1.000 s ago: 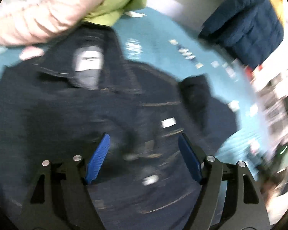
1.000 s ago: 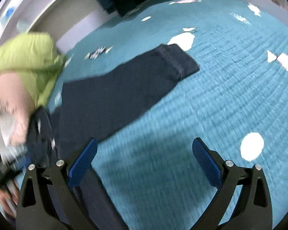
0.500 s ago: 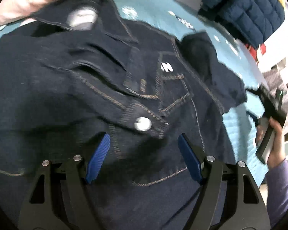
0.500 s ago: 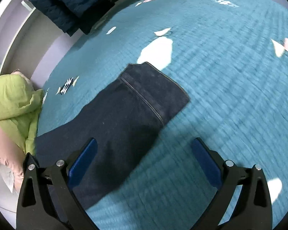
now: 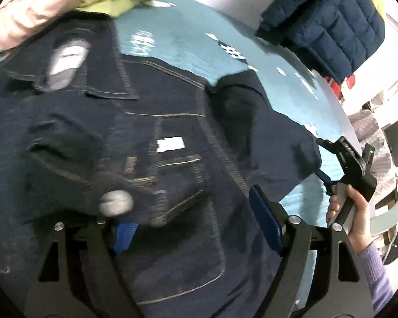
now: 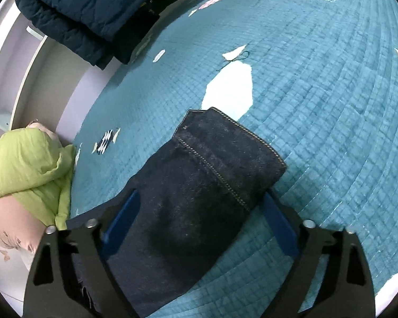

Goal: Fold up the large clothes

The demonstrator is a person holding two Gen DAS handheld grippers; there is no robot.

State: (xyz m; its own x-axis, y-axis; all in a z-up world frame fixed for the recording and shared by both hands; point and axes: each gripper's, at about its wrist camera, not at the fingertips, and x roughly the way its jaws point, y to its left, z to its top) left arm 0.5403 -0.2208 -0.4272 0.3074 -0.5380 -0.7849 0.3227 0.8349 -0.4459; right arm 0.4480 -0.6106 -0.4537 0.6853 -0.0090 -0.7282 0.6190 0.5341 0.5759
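A dark denim jacket (image 5: 151,137) lies front up on the teal quilted bedspread (image 5: 188,42), collar at the upper left. My left gripper (image 5: 196,225) is open just over its chest pocket, with a fold and metal button (image 5: 116,203) covering the left fingertip. The jacket's sleeve (image 6: 199,193) stretches across the bedspread (image 6: 331,106) in the right wrist view. My right gripper (image 6: 199,228) is open, its fingers on either side of the sleeve near the cuff (image 6: 233,156). The right gripper also shows in the left wrist view (image 5: 345,169), at the sleeve's end.
A navy puffer jacket (image 5: 329,18) hangs at the bed's far edge; it also shows in the right wrist view (image 6: 87,13). A green and pink garment pile (image 6: 24,182) lies against the wall, and shows by the collar in the left wrist view (image 5: 66,2).
My right gripper has come down along the sleeve until its fingers straddle it near the cuff. My left gripper shifted over the jacket's chest, and the button now sits by its left finger.
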